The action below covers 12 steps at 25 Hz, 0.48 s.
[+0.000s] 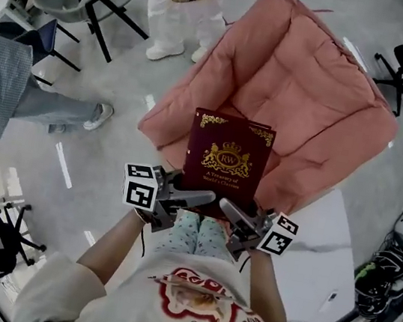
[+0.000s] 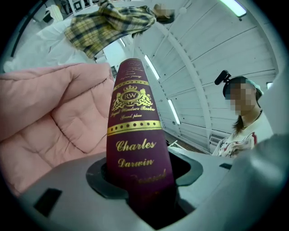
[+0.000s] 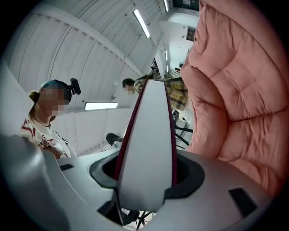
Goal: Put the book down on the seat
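Holding: maroon hardcover book [image 1: 227,160], centre frame, over the front edge of the pink cushioned seat [image 1: 327,85]. Both the left gripper [image 1: 186,198] and right gripper [image 1: 239,217] are clamping its near edge. Advisable: lowering it level onto the cushion's middle, releasing both together.

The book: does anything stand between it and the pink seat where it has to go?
Nothing visible does. The left gripper and the right gripper hold the book by its near edge, over the front of the pink seat, whose cushion lies bare.
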Available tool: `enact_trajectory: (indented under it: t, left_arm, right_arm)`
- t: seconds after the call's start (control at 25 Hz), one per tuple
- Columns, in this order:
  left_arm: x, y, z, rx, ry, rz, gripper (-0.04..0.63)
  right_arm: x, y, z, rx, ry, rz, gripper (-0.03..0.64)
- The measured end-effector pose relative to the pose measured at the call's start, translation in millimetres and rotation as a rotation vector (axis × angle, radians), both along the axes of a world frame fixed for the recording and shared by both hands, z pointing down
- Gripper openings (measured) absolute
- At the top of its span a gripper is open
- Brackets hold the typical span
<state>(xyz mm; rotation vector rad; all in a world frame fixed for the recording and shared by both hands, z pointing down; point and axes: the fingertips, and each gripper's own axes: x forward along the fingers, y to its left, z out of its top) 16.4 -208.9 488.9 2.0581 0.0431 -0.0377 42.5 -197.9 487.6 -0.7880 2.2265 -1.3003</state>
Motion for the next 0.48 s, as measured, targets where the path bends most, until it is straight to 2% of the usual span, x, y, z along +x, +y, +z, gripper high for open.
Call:
enact_trajectory:
  t: [0.24, 0.48]
  left_arm:
    - [9.0, -5.4, 42.1, -0.009, -0.002, 0.017, 0.242]
    - [5.0, -5.0, 33.7, 0.007, 0.01, 0.0, 0.244]
  right_arm:
    - [8.7, -4.5, 41.8, -0.017, 0.004, 0.015, 0.225]
    - [5.2, -4.8, 33.7, 0.001, 0.023, -0.005, 0.225]
